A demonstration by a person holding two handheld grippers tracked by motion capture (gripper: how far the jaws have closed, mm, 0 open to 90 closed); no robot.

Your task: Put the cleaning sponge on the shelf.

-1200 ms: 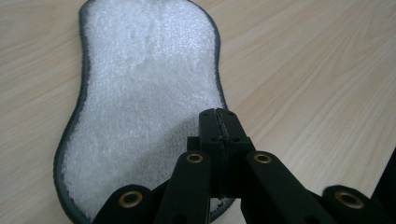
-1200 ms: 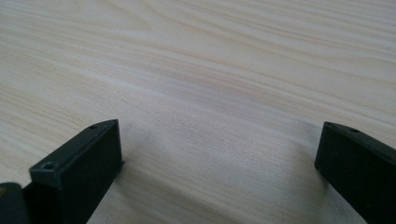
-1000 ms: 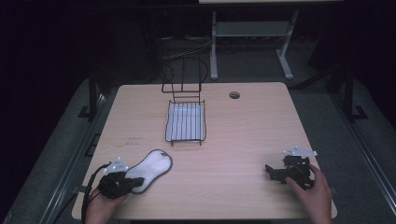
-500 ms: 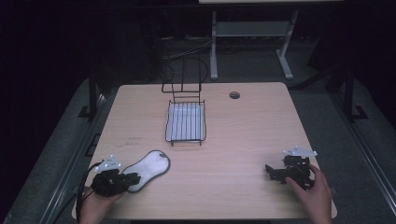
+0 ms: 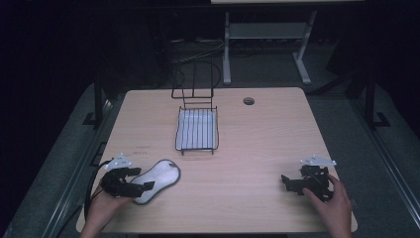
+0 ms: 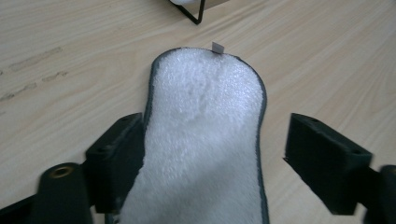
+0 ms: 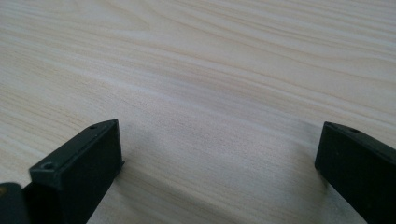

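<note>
A white fleece insole [image 5: 161,176] with a dark rim lies flat on the wooden table [image 5: 247,144], near its front left corner. My left gripper [image 5: 140,179] sits at the insole's near end; its jaws have just been opening and now stand open. In the left gripper view the insole [image 6: 205,121] runs between the jaws of the left gripper [image 6: 215,133]. One jaw lies along the insole's edge and the other stands well apart from it. My right gripper [image 5: 287,182] rests open near the front right edge, and its own view has the right gripper [image 7: 219,135] over bare wood.
A black wire rack [image 5: 197,130] with an upright wire frame behind it stands at the table's middle back, with something white on its tray. A round cable hole [image 5: 248,101] lies to its right. A metal stand [image 5: 267,34] is on the floor beyond the table.
The left gripper's jaws have opened and let go of the insole, and the left hand has drawn back to the left. The insole lies about where it was. The right hand kept still.
</note>
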